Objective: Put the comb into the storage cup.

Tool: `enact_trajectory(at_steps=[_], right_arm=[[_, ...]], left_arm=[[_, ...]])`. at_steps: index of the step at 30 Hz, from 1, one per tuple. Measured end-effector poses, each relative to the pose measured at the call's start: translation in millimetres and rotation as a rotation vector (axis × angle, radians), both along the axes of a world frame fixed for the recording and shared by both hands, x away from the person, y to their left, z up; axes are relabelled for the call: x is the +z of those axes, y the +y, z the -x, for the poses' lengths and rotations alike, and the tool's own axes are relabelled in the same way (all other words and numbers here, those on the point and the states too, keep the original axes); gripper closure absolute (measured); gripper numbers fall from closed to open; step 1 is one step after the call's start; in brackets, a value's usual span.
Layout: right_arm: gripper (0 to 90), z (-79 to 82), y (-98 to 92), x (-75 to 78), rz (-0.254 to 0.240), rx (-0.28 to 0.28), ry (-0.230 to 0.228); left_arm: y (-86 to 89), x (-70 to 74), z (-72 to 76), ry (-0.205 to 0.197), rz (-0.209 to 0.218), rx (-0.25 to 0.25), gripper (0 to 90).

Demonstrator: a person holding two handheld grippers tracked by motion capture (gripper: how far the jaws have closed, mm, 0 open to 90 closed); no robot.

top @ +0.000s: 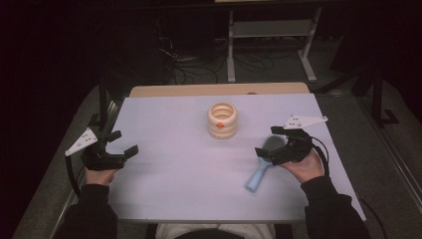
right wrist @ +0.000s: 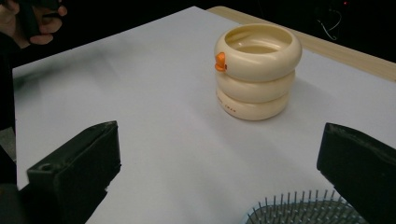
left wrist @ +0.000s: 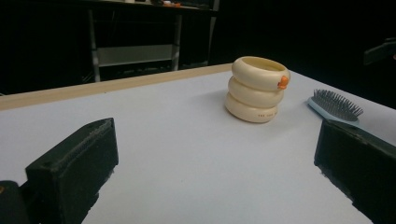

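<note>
Cream cup point(top: 222, 120), orange spot; light-blue hairbrush point(top: 262, 170).

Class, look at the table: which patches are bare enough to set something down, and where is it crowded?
Bare: the wide stretch between the left gripper and the hairbrush, in front of the cream ringed holder; also the far left corner beside the holder. Crowded: the right side, where the right gripper hovers over the hairbrush.

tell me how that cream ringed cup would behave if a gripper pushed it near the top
The cream cup stands upright on the table, and looks hollow, so probably light; a high push might tip it. Its glossy bulging rings look stiff and likely slippery. On its side, the round body could roll.
</note>
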State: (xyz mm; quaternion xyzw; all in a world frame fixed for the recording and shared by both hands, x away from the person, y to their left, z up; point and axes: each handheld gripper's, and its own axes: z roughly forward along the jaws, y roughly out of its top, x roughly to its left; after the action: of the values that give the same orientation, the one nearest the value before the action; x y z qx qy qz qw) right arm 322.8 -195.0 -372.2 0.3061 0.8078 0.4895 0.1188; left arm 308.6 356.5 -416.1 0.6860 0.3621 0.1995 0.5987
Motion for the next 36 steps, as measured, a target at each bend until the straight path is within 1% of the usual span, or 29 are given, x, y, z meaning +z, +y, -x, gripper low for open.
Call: enact_trajectory(at_steps=[3,16,22,28,32,33,36], right_arm=[[0.0,-1.7,5.0,-1.7,0.007,0.009,0.017],[0.0,-6.7,25.8,-9.0,0.039,0.054,0.05],[0.0,-8.7,37.1,-14.7,0.061,0.078,0.075],[0.0,-9.3,45.0,-19.5,0.076,0.099,0.091],[0.0,-9.1,51.0,-24.6,0.093,0.115,0.109],[0.0,-9.4,53.9,-27.1,0.103,0.124,0.12],[0.0,-9.5,56.0,-28.6,0.111,0.129,0.13]], left_arm=[[0.0,-0.1,-0.3,0.002,-0.002,-0.001,0.0],[-0.3,0.0,-0.4,0.001,-0.003,-0.002,0.0],[-0.3,0.1,-0.3,0.001,-0.002,-0.003,0.0],[-0.3,0.2,-0.4,0.0,-0.004,-0.004,0.0],[-0.3,0.1,-0.5,0.0,-0.003,-0.005,0.0],[-0.3,0.2,-0.5,0.0,-0.004,-0.005,0.0],[-0.5,0.2,-0.4,0.0,-0.002,-0.005,0.0]])
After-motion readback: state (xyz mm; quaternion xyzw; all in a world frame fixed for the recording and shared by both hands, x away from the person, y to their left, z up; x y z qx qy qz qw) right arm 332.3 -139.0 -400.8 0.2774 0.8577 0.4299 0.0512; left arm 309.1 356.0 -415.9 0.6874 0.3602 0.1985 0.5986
